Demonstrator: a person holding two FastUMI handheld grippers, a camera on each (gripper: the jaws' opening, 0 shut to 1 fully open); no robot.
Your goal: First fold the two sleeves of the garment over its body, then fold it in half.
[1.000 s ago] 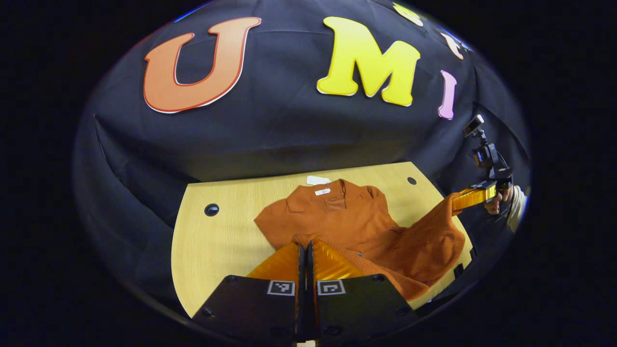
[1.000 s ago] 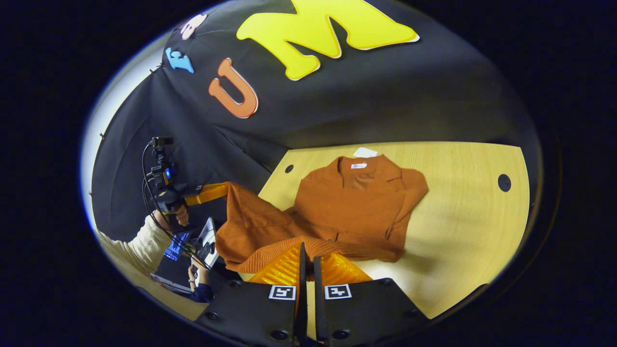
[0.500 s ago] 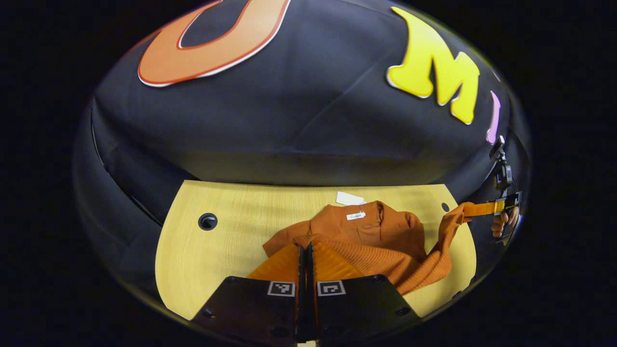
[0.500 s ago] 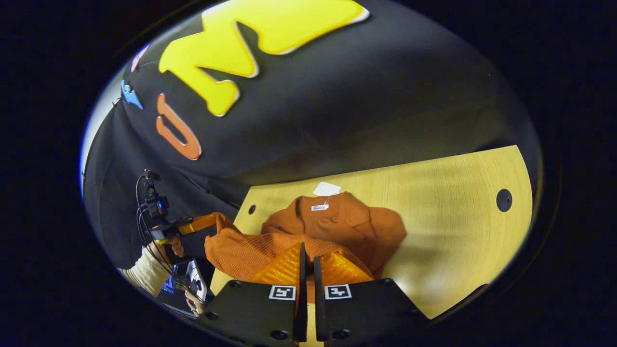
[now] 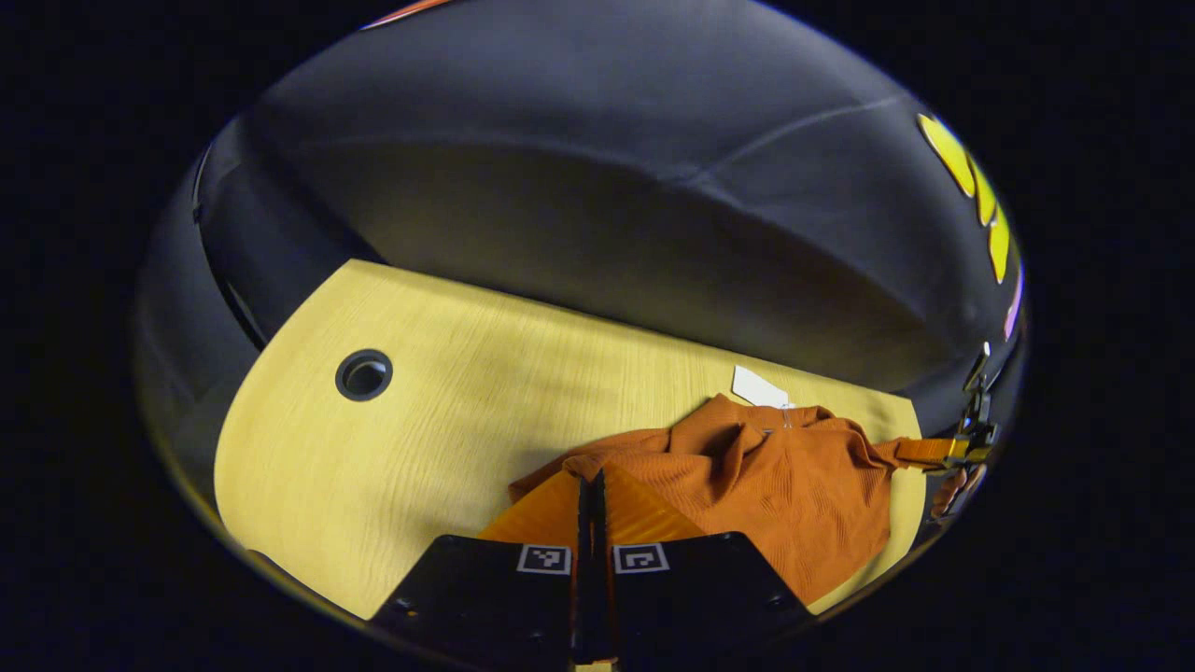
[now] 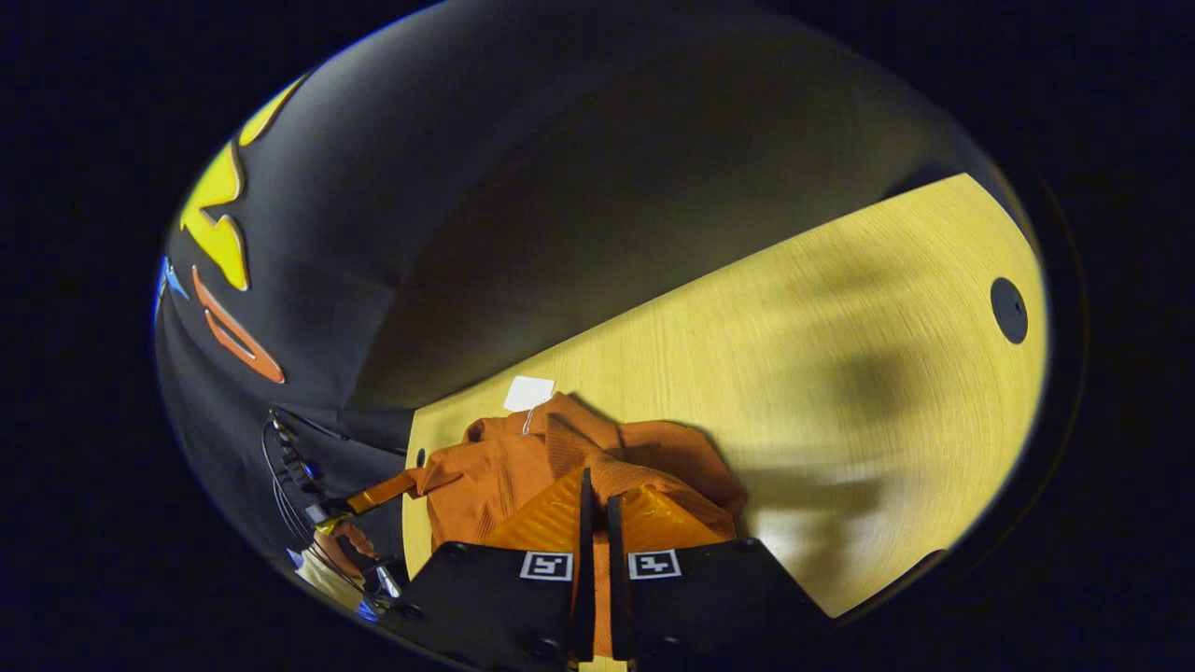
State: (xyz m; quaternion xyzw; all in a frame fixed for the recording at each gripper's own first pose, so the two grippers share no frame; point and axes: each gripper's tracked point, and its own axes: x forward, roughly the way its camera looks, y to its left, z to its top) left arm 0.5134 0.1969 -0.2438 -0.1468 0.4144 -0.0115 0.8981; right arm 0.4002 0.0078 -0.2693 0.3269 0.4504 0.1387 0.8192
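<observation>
The rust-orange knit garment lies bunched on the wooden table, its lower part lifted and carried over the collar end. My left gripper is shut on one corner of its ribbed hem. In the right gripper view the same garment is doubled over, and my right gripper is shut on the other hem corner. Each view shows the other gripper farther off, pinching its corner: the right gripper at the far right, the left gripper at the lower left. A white hang tag sticks out past the collar.
The table has round cable holes towards its ends. The hang tag lies near the table's back edge, where the black cloth wall rises. A hand holds the far gripper past the table's right edge.
Both grippers have carried the hem forward and down over the garment's body towards the collar. The shirt has gone from spread out to doubled over, and both views now sit closer to the table.
</observation>
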